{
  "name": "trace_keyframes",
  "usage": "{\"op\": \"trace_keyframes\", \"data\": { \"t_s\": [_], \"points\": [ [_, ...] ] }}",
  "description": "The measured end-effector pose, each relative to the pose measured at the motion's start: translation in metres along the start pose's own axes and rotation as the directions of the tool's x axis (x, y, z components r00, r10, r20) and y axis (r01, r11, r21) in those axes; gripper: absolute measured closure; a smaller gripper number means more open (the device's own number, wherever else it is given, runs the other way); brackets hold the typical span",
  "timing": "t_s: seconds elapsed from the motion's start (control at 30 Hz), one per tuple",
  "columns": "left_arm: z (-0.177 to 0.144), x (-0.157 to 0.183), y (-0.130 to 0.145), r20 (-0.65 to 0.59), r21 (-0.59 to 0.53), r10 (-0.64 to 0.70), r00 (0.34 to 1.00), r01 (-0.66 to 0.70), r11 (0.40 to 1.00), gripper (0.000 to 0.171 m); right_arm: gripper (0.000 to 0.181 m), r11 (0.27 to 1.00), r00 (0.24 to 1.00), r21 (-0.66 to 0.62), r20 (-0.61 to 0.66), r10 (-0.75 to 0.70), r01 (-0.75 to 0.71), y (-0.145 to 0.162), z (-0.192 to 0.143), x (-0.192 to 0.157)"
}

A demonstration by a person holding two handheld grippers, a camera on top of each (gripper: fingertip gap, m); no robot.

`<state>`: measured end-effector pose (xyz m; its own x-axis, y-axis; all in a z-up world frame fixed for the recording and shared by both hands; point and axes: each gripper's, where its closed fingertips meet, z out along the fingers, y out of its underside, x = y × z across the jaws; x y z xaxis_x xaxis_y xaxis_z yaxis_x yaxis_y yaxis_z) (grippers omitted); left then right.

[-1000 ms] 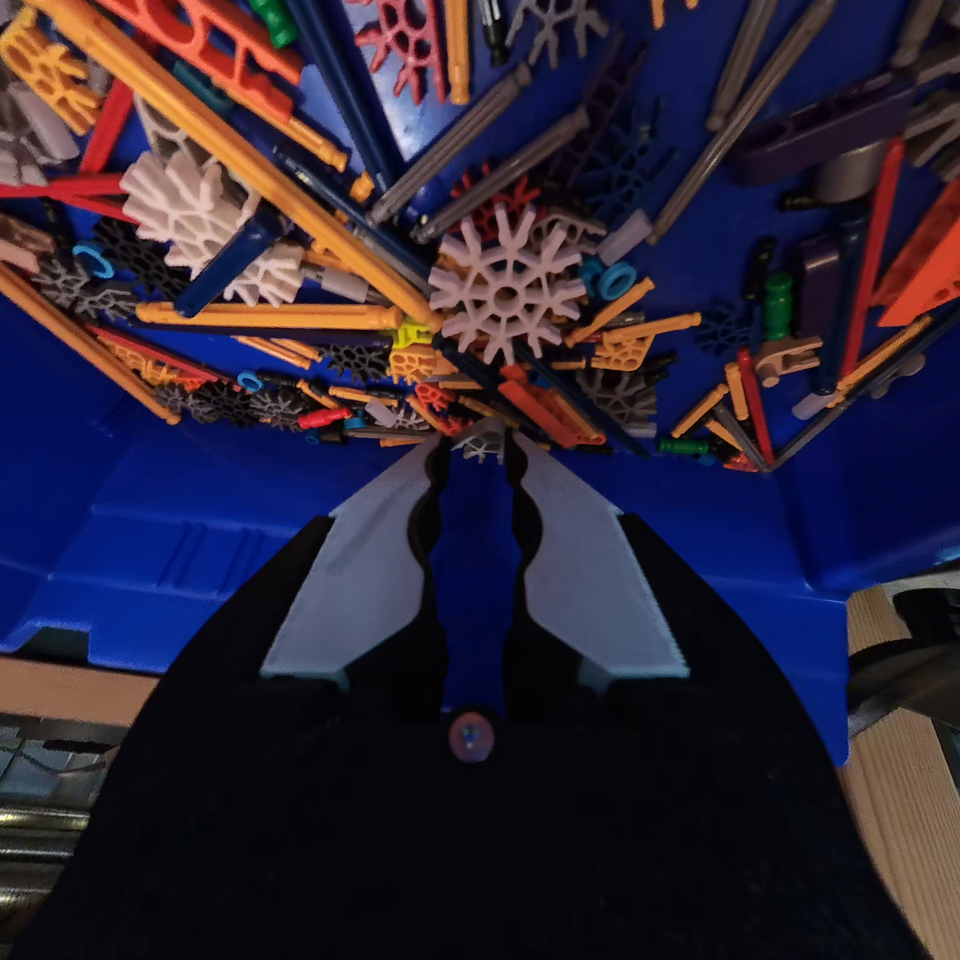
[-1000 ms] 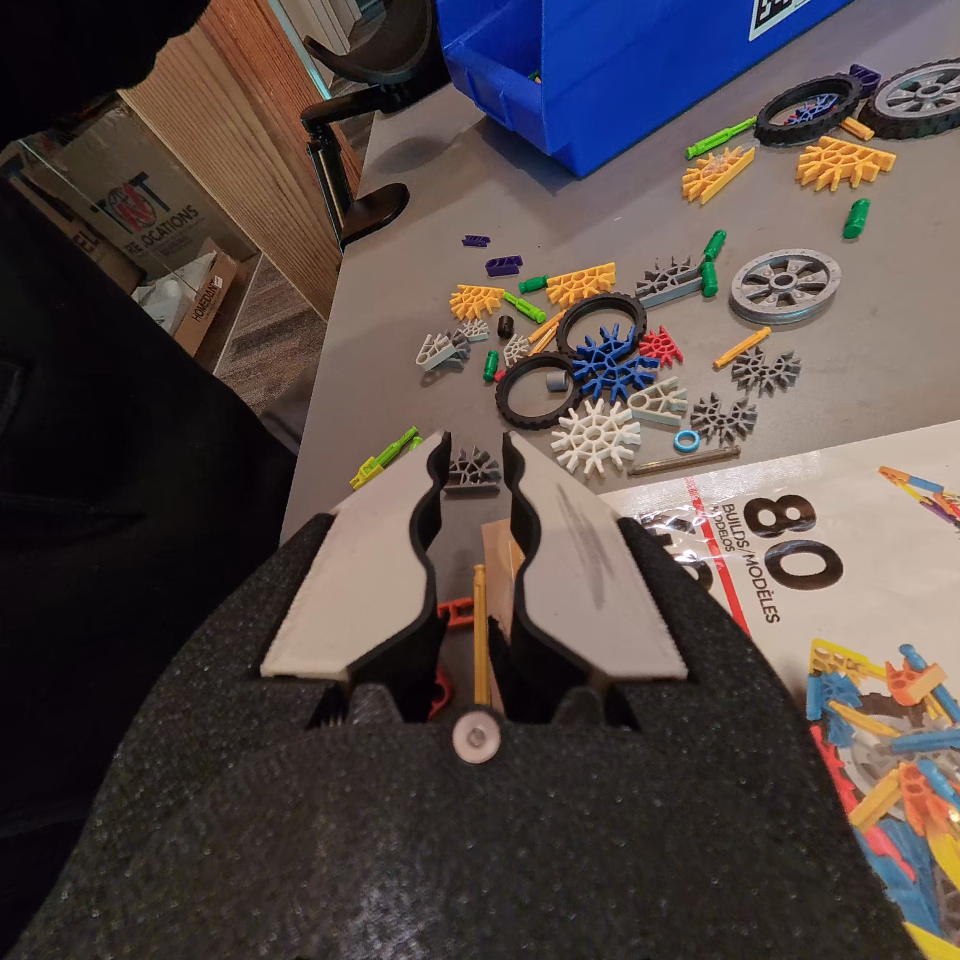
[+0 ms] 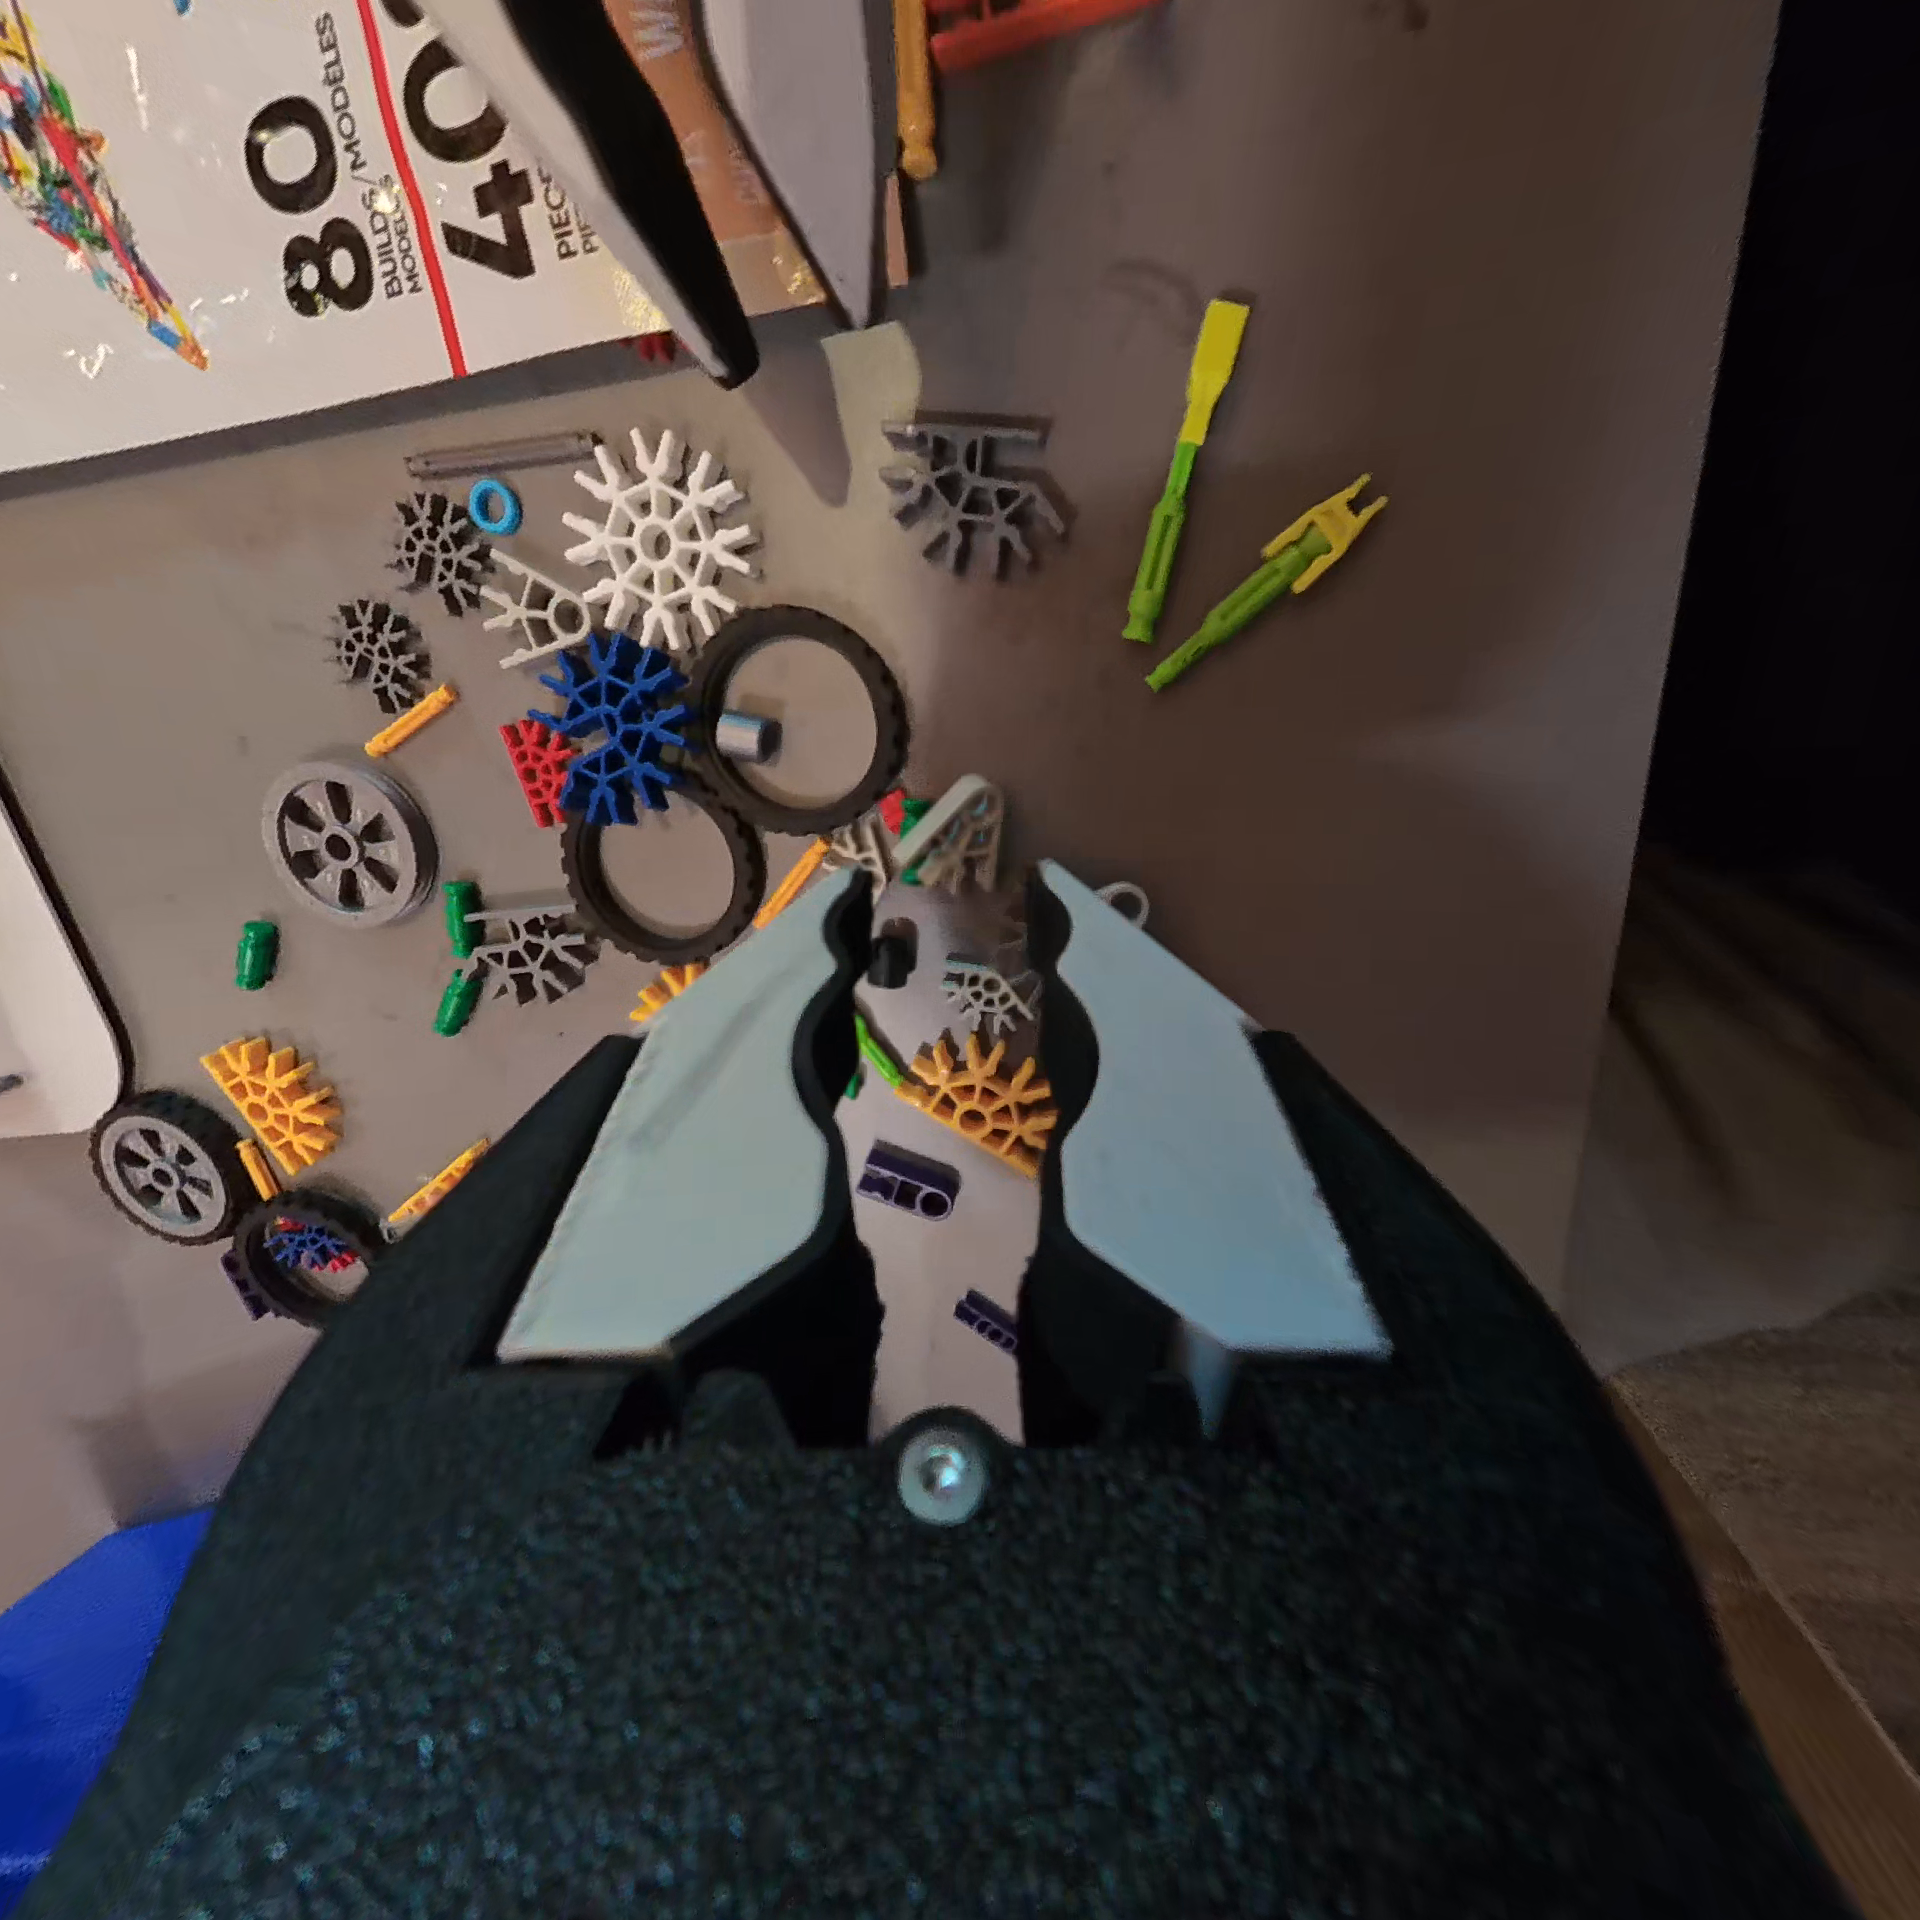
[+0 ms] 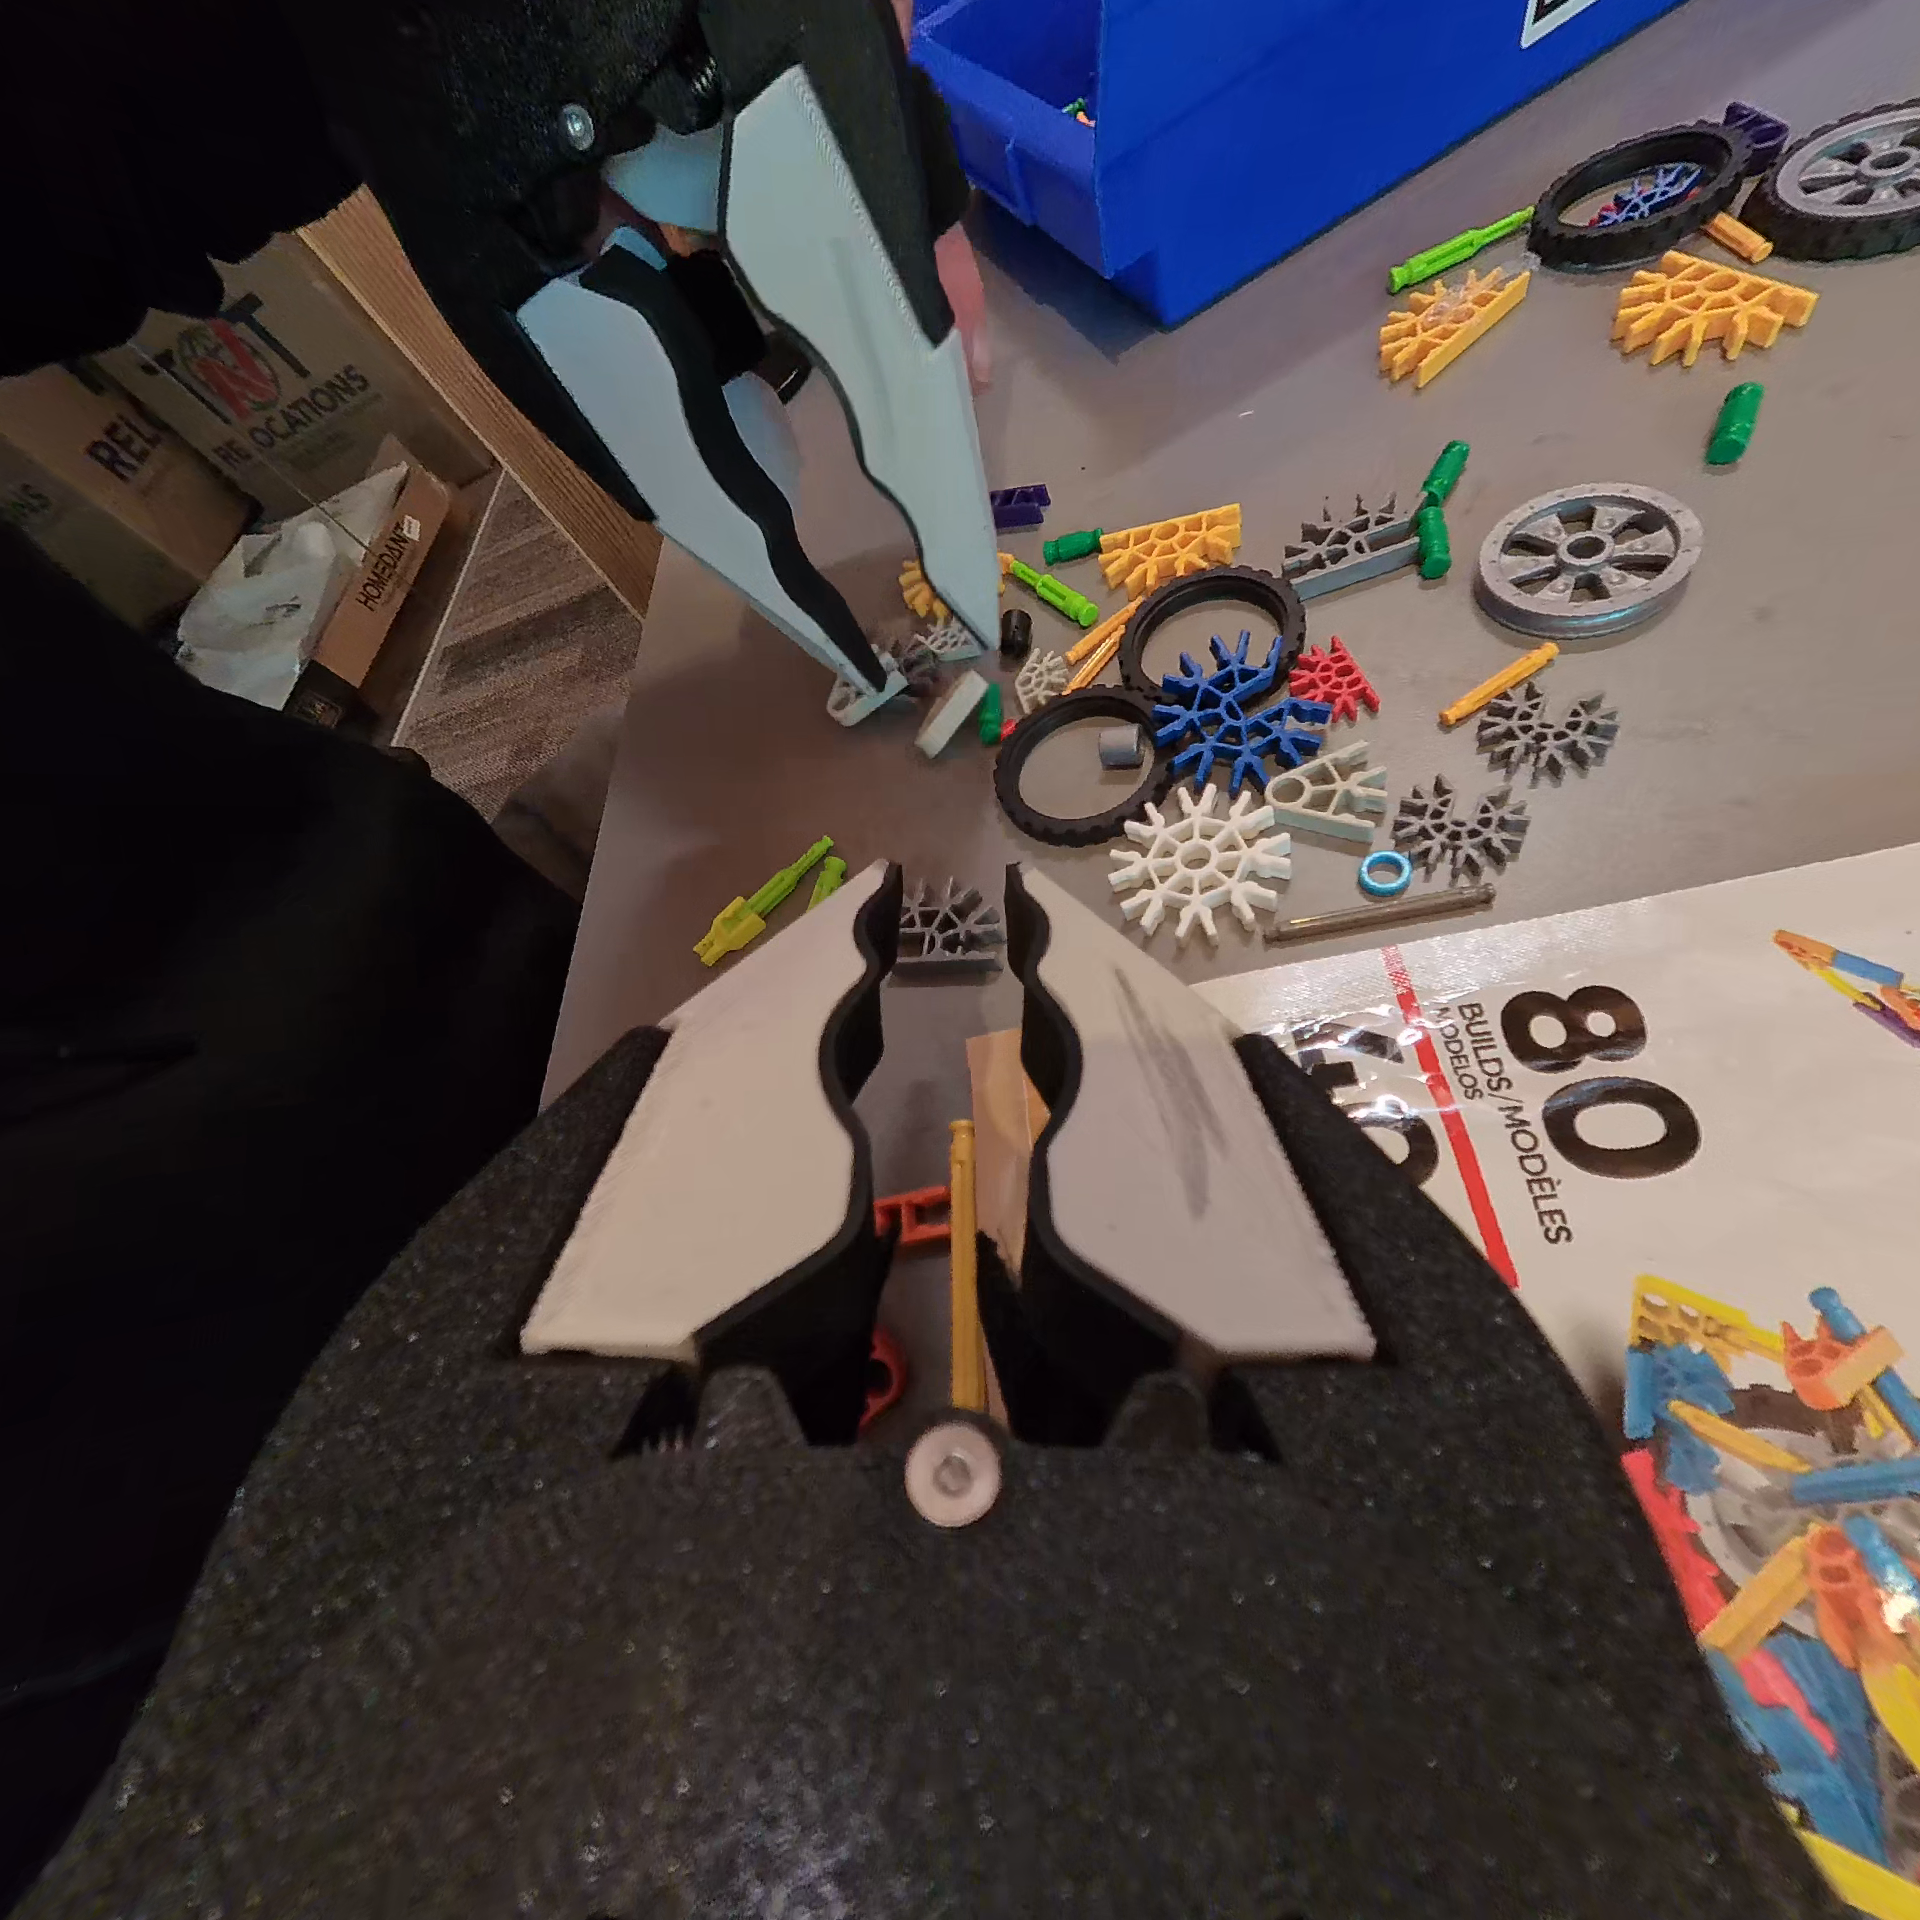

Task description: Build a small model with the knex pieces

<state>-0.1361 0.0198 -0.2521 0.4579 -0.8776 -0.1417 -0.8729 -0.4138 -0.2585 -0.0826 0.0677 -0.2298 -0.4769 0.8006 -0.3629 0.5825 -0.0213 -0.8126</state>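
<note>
1. Fingers of the left gripper (image 3: pixel 951 894) are held apart with nothing clamped. Their tips are lowered to the surface (image 3: pixel 1351 935) among small pieces.
2. Between those tips a black spacer (image 3: pixel 888 956) and a pale connector (image 3: pixel 987 987) are seen. A yellow connector (image 3: pixel 982 1101) and a purple piece (image 3: pixel 909 1190) lie under the fingers.
3. The right gripper (image 4: pixel 951 894) is likewise parted and empty, and is held above the surface.
4. A grey connector (image 4: pixel 951 925) is framed just beyond its tips, untouched. A yellow rod (image 4: pixel 964 1247) and an orange piece (image 4: pixel 914 1216) lie beneath it.
5. Nearby are found two tyres (image 4: pixel 1081 769), a blue connector (image 4: pixel 1236 717), a white connector (image 4: pixel 1195 868) and a booklet (image 4: pixel 1558 1039).
6. A blue bin (image 4: pixel 1247 156) stands at the far side.
</note>
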Motion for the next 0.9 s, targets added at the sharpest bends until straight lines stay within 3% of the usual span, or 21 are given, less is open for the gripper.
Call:
{"op": "trace_keyframes", "data": {
  "t_s": [0.1,0.2,0.33,0.43,0.6,0.8,0.9],
  "points": [
    [-0.009,-0.006,0.005,0.042,-0.005,-0.018,0.999,0.018,1.0,0.136,0.163,1.0,1.0,-0.001,0.0,0.0,0.0,0.0,0.0,0.0],
    [-0.045,-0.017,0.025,0.108,-0.038,-0.042,0.993,0.047,0.998,0.137,0.163,1.0,1.0,0.003,0.002,0.003,-0.003,0.0,0.0,0.0],
    [-0.118,-0.055,0.097,0.275,-0.126,-0.163,0.948,0.203,0.971,0.146,0.163,1.0,1.0,-0.005,0.001,0.0,0.0,0.001,0.001,0.0],
    [-0.15,-0.078,0.166,0.338,-0.177,-0.297,0.893,0.37,0.912,0.149,0.163,1.0,1.0,-0.008,0.0,-0.002,0.002,0.001,0.001,0.0],
    [-0.129,-0.093,0.251,0.327,-0.349,-0.357,0.875,0.463,0.815,0.148,0.163,1.0,1.0,-0.006,0.001,0.002,-0.002,0.001,0.001,0.0],
    [-0.082,-0.093,0.3,0.236,-0.505,-0.387,0.891,0.453,0.735,0.138,0.163,1.0,1.0,0.002,0.007,0.01,-0.01,0.0,0.0,0.0],
    [-0.067,-0.094,0.304,0.207,-0.493,-0.433,0.877,0.476,0.728,0.136,0.163,1.0,1.0,0.006,0.011,0.014,-0.014,-0.001,-0.001,0.0]
  ]
}}
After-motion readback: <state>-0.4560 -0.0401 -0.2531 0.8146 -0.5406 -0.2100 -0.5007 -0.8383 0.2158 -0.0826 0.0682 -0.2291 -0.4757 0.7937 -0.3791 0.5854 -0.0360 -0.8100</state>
